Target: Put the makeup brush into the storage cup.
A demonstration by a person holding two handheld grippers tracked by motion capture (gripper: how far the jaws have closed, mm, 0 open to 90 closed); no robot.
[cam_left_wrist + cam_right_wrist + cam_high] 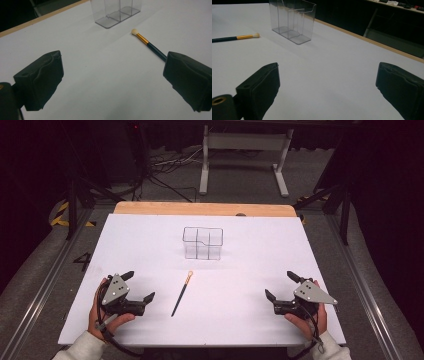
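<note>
Clear organizer [202,243]: 1 | brush [182,293]: 1 | left gripper [138,286], right gripper [280,285]: jaws wide, empty

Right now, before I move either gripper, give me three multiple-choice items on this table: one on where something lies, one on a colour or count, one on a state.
1. Where does the dark-handled makeup brush with the gold ferrule lie?
A. inside the organiser
B. flat on the white table, nearer than the organiser
C. between the left gripper's jaws

2. How many makeup brushes are on the table?
A. one
B. two
C. three

3. How does the clear plastic compartment organiser stand?
A. upright and empty
B. tipped on its side
C. upright, holding a brush

Answers: 1 B, the high view shows it flat between the left gripper and the right gripper, both open. 2 A, one brush shows. 3 A, its compartments stand empty in the right gripper view.
</note>
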